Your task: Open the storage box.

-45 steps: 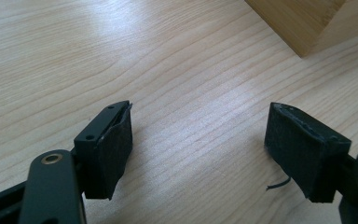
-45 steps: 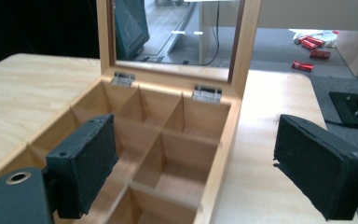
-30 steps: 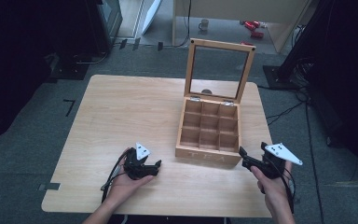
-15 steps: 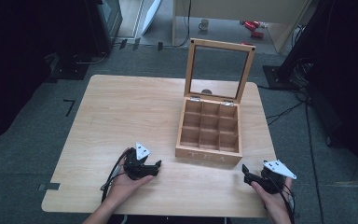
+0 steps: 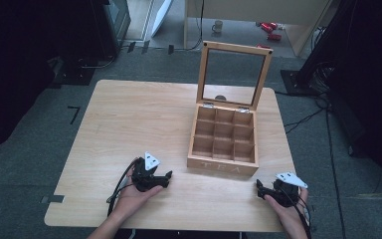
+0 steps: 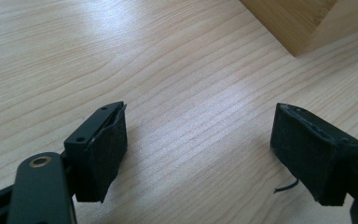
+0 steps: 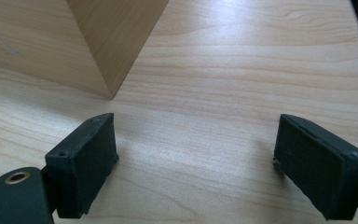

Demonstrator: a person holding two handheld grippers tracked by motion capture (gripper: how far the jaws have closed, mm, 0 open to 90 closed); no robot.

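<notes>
Boxes: we count one wooden tea box (image 5: 223,143), lid (image 5: 234,75) raised upright on its hinges, standing right of the centre of the table (image 5: 129,114).
Compartments: we count nine, three rows of three, and we see nothing in them from the high view.
Grippers: we count two, one per hand, both low at the near edge of the table.
Left gripper (image 5: 167,176): we see it at about 7 o'clock from the box, jaws pointing toward 3 o'clock, spread wide with bare table between them (its own view shows the pads (image 6: 103,149) well apart).
Left hand (image 5: 133,195): we see it cupped under the gripper body, forearm coming in from 6 o'clock.
Right gripper (image 5: 258,187): we see it at about 5 o'clock from the box, near its front right corner, jaws pointing toward 9 o'clock, spread wide and holding nothing.
Right hand (image 5: 288,209): we see it behind the gripper, wrist at the table's near edge.
Box from the gripper views: we see a corner of it (image 7: 121,42) ahead of the right jaws, not touching.
</notes>
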